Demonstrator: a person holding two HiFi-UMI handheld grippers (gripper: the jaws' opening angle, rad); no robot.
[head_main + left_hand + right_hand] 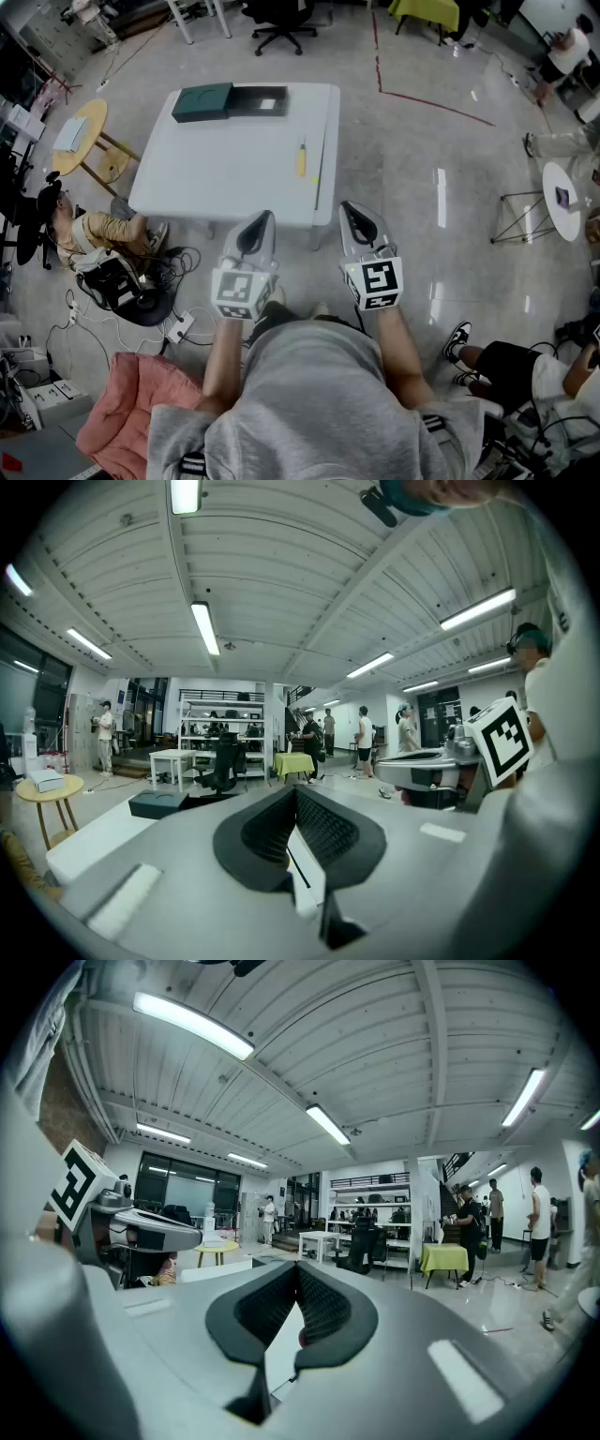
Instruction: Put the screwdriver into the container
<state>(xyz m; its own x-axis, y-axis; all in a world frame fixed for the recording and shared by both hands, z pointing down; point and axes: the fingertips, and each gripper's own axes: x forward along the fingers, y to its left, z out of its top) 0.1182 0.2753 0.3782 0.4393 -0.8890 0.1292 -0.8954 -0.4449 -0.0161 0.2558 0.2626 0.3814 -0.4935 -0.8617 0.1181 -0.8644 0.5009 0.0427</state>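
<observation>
A yellow-handled screwdriver (302, 159) lies on the right part of the white table (216, 178). At the table's far edge sits a dark green box (202, 103) with a dark open container (260, 101) right beside it. Both grippers hang in front of the table's near edge, close to the person's body and well short of the screwdriver. My left gripper (260, 223) has its jaws together with nothing between them. My right gripper (354, 214) is shut and empty too. The left gripper view shows the green box (157, 804) far ahead on the table.
A round wooden stool (80, 136) stands left of the table, and a person sits on the floor (94, 234) among cables. A pink cloth (131, 403) lies at lower left. There is an office chair (281, 23) behind the table and a small round white table (567, 202) at the right.
</observation>
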